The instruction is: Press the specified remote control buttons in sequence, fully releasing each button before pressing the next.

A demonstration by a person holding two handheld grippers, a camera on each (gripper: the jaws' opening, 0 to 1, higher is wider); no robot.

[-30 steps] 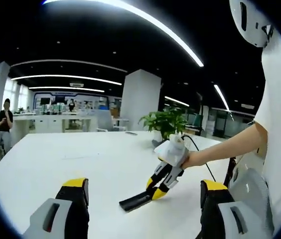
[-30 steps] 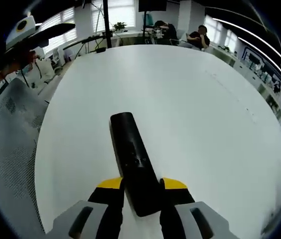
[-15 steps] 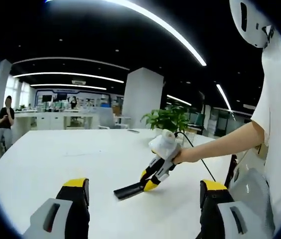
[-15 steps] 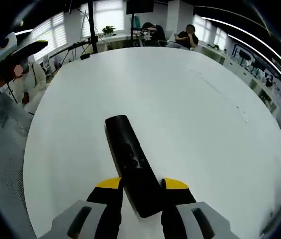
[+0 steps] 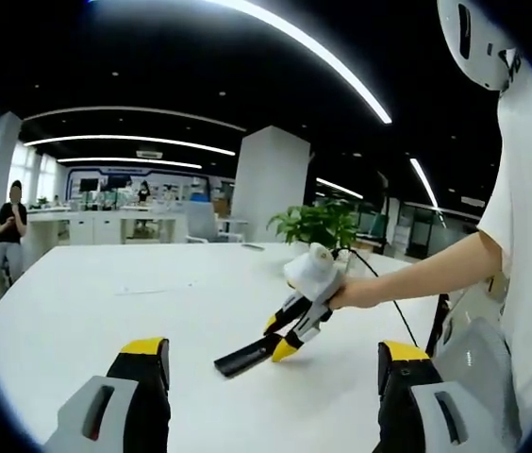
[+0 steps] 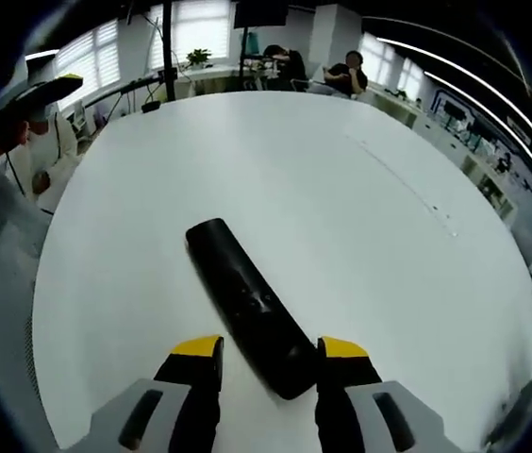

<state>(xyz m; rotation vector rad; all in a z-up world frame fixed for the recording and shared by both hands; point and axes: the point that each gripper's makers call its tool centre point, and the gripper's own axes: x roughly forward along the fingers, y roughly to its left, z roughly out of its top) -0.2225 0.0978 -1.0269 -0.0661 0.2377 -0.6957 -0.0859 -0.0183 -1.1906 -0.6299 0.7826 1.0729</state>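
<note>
remote [image 6: 250, 307] lies flat on the white table [image 6: 389, 264], its long side pointing away from you and leaning a bit left. its near end sits between the tips of your right gripper [image 6: 271, 357], whose jaws look a little apart from it. your left gripper [image 5: 275, 363] stays wide apart, holding nothing.

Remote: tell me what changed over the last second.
The right gripper has let go: its jaws, clamped on the remote a second ago, now stand apart with gaps beside it. The remote now lies skewed between them on the table. The left gripper stays open, away from it.
</note>
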